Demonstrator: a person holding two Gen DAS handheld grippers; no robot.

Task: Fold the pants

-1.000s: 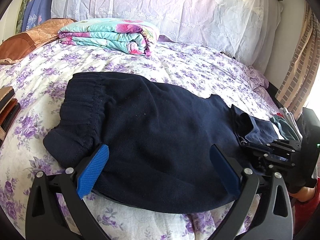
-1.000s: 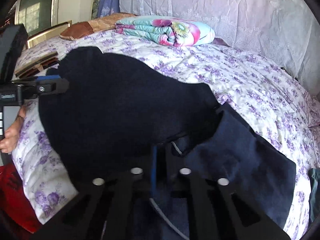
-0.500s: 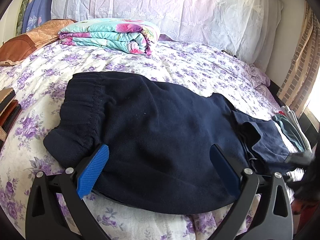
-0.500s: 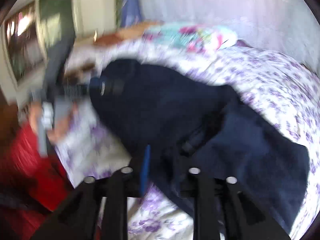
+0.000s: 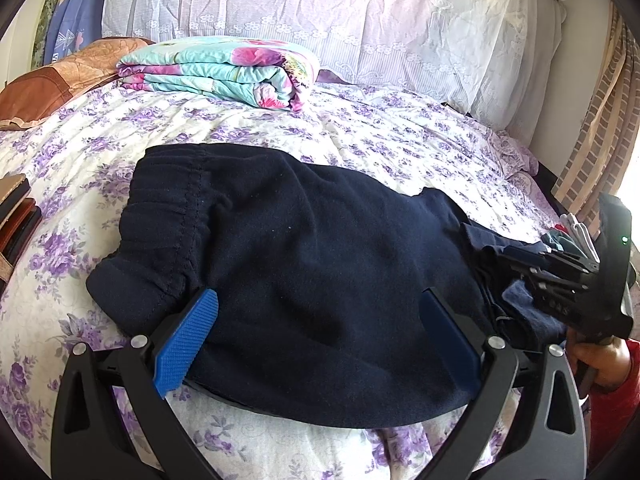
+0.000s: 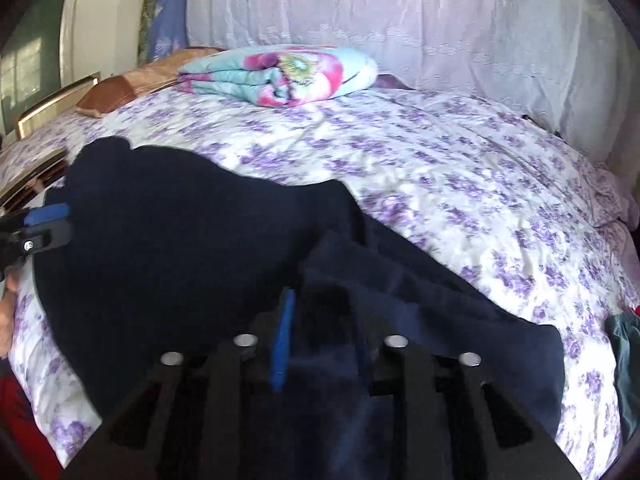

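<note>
two risks stand out from here. the right gripper [image 6: 320,344], nearest in its own view, has its jaws pinched down on a bunch of the dark navy fleece pants [image 5: 304,280] at the leg end. they sprang apart and clamped again in the last moment, so the bite may be shallow or take only one layer. if so, the cloth could slip out when the leg is carried over, and the fold would land crooked. the second risk is at the near hem, where the left gripper [image 5: 316,332] stands wide open, its blue ribbed pad [image 5: 188,344] and its dark twin straddling the edge of the pants, gripping nothing. with nothing pinning that side, a pull from the right could drag the whole garment across the purple-flowered white bedspread [image 5: 400,140]. the pants lie flat across the middle of the bed, elastic waistband to the left. farther back, clear of it all, sits a folded turquoise and pink floral blanket [image 5: 224,72].
</note>
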